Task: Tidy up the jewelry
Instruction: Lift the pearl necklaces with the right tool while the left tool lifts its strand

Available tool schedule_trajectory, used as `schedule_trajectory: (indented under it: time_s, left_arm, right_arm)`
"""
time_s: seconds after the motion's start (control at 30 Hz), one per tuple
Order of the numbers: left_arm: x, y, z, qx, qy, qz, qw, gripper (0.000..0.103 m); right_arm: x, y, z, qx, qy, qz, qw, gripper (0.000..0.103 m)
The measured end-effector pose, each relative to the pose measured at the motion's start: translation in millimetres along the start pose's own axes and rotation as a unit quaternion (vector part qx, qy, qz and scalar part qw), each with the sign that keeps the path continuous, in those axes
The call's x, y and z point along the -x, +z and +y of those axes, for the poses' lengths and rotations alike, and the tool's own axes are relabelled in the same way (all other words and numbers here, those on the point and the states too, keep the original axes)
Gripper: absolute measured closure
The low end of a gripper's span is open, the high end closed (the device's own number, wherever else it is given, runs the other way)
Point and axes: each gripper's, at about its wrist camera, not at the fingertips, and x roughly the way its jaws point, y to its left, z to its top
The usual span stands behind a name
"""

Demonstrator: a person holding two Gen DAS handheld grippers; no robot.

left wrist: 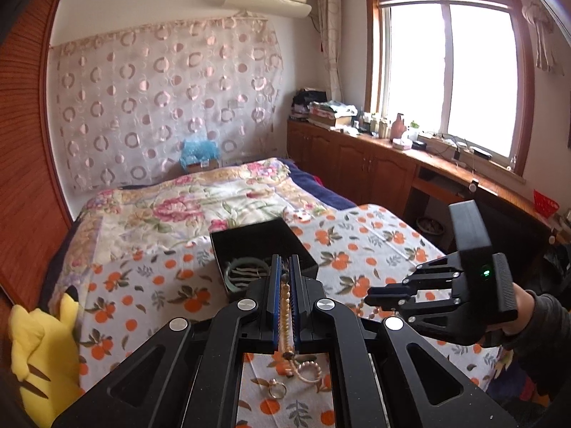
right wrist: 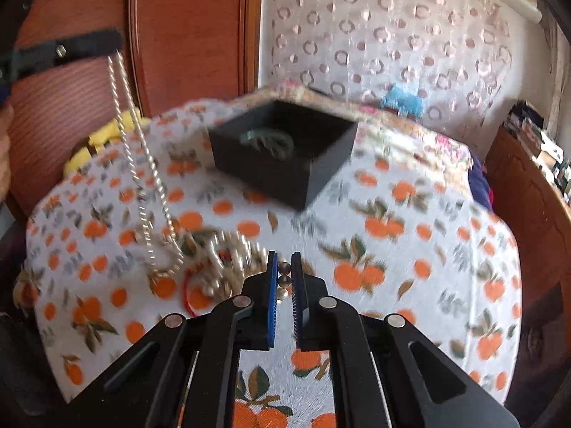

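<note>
My left gripper [left wrist: 284, 260] is shut on a pale bead necklace [left wrist: 285, 303], whose loose end curls on the cloth below [left wrist: 307, 371]. In the right wrist view that necklace [right wrist: 132, 135] hangs in two strands from the left gripper [right wrist: 107, 41] at the upper left. My right gripper [right wrist: 284, 255] is shut on a string of dark round beads [right wrist: 284, 268], just above a blurred pile of jewelry [right wrist: 221, 260]. An open black box [left wrist: 264, 246] on the bed holds a green bangle [left wrist: 246, 273]. A gold ring [left wrist: 276, 388] lies on the cloth.
The bed is covered with an orange-fruit print cloth [right wrist: 410, 249]. A yellow plush toy [left wrist: 43, 349] sits at its left edge beside a wooden wardrobe [left wrist: 25, 125]. Wooden cabinets [left wrist: 357, 164] with clutter run under the window on the right.
</note>
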Motion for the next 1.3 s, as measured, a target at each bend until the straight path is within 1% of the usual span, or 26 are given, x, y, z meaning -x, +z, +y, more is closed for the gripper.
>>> schedule_trajectory:
  time_s: [0.3, 0.63, 0.77, 0.97, 1.1, 1.3]
  left_arm:
    - [14.6, 18.9, 3.1, -0.004, 0.007, -0.024, 0.9997, 0.099]
    - [11.3, 39.9, 8.3, -0.007, 0.017, -0.037, 0.9991, 0.099]
    - [6.9, 48.7, 9.2, -0.011, 0.033, -0.040, 0.9986, 0.099]
    - [-1.0, 60.9, 13.2, -0.011, 0.039, -0.039, 0.9984, 0.099]
    - [-2.5, 72.1, 15.7, -0.009, 0.040, -0.045, 0.9981, 0.099]
    - [-8.4, 90.7, 20.8, -0.010, 0.042, -0.056, 0.9975, 0.099]
  right_arm:
    - [42.5, 45.5, -1.8, 0.004, -0.012, -0.062, 0.998, 0.095]
    - [73.9, 86.3, -11.3, 0.005, -0.024, -0.109, 0.994, 0.095]
    - [84.8, 100.8, -15.0, 0.007, -0.029, -0.123, 0.992, 0.095]
    - [99.0, 121.4, -14.9, 0.016, -0.040, -0.141, 0.989, 0.095]
    - [101.2, 131.5, -17.1, 0.018, -0.046, -0.146, 0.988, 0.095]
    - [98.3, 141.9, -24.5, 0.015, -0.043, -0.155, 0.987, 0.095]
